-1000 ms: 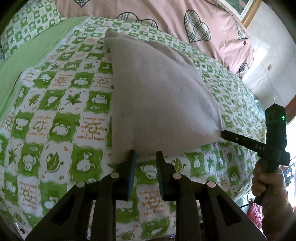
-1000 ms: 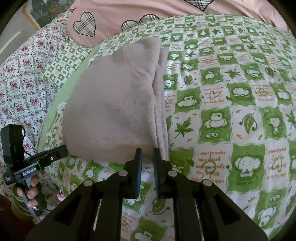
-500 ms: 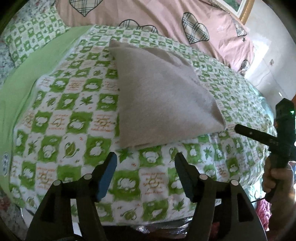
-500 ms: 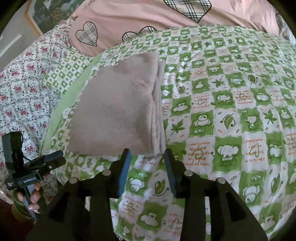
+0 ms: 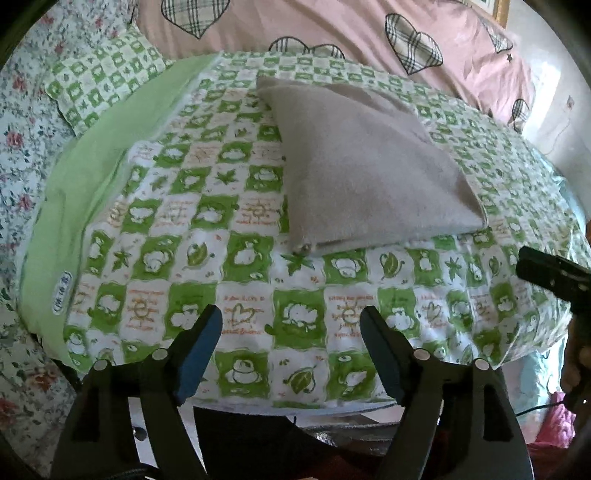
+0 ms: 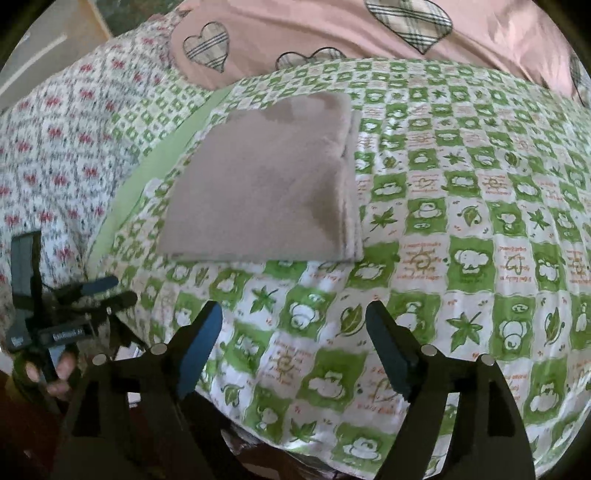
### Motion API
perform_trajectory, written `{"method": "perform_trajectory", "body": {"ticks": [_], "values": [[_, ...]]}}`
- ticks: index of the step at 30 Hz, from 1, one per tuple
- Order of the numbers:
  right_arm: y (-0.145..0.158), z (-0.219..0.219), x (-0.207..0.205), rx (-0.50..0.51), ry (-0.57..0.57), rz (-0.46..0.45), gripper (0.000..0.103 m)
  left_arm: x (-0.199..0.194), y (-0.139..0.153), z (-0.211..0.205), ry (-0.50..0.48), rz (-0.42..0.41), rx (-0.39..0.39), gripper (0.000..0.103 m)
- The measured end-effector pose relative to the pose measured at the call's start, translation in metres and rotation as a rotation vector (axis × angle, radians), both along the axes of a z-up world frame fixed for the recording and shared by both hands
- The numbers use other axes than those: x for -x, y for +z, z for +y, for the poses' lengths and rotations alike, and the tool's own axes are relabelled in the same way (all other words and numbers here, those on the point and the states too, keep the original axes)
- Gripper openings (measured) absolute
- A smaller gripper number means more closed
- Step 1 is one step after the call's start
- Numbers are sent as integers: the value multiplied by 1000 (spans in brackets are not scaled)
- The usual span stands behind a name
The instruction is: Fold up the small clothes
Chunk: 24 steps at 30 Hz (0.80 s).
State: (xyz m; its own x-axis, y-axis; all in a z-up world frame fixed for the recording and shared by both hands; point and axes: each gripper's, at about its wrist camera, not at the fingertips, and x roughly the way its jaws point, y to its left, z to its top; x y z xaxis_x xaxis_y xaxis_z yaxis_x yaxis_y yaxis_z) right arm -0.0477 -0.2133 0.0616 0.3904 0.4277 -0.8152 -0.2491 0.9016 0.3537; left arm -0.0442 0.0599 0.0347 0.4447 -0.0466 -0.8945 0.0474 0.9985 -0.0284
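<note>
The grey-beige fleece garment (image 5: 365, 173), folded into a flat rectangle, lies on the green-and-white checked quilt (image 5: 236, 266), toward the quilt's side nearest the pink heart-print pillow (image 5: 332, 29). My left gripper (image 5: 291, 341) and right gripper (image 6: 293, 338) hover over the quilt's near edge, well apart from the garment, fingers spread wide and holding nothing. I judge the folding step complete; the next move calls for checking edge alignment or fetching another garment.
</note>
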Motion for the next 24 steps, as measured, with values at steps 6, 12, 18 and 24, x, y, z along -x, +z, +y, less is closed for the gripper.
{"method": "perform_trajectory", "body": {"ticks": [6,12,18,24], "values": [[3,8,-9,-7,11,-31,84,-15,11,-4,-1,-55,-11,81],[7,16,-28,-3,6,-50,84,-39,17,-11,2,-82,-9,82],[10,22,-45,13,25,-68,85,-59,14,-25,4,-52,-111,83],[7,25,-58,10,30,-53,85,-66,16,-29,-1,-58,-108,83]]}}
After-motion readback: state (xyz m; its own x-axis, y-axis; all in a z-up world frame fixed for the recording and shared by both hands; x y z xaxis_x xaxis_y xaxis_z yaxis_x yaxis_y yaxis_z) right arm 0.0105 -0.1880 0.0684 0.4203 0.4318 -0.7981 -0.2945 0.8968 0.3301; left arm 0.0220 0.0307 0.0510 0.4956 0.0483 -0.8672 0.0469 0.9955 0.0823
